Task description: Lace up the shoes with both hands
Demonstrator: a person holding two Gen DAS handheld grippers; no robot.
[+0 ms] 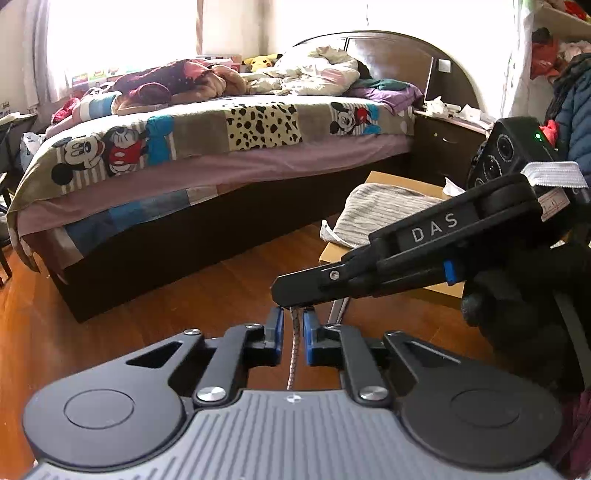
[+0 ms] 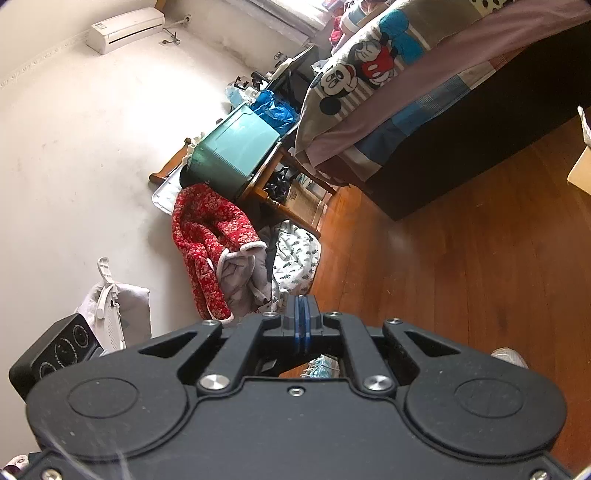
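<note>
Bed (image 1: 221, 155) fills the back of the left wrist view, cartoon-mouse patchwork cover hanging over its dark base, crumpled bedding and a yellow plush toy (image 1: 261, 62) on top; wooden floor (image 1: 177, 295) in front. Right gripper (image 1: 291, 301) comes in from the right edge, held in a black-gloved hand (image 1: 517, 295), angled down and to the left, tips just above the left gripper (image 1: 293, 328). Right gripper's blue pads are pressed together in its own view (nothing visible between them there), but from the left wrist camera its tips sit right on the top end of the shoelace (image 1: 293, 354), so it looks pinched on the lace. Left gripper: blue pads nearly together with the lace running straight down through the narrow gap; a sliver of gap shows each side, so contact can't be confirmed. Low wooden table (image 1: 402, 184) behind the right gripper carries a striped grey cloth (image 1: 376, 214). The right wrist view is rolled hard: red floral garment (image 2: 210, 236), teal bin (image 2: 236, 151) and wall air conditioner (image 2: 125, 26). Light blue shoe (image 2: 321, 365) only glimpsed through the gripper frame, below the fingers. Lettering "DAS" on the right gripper's arm.
</note>
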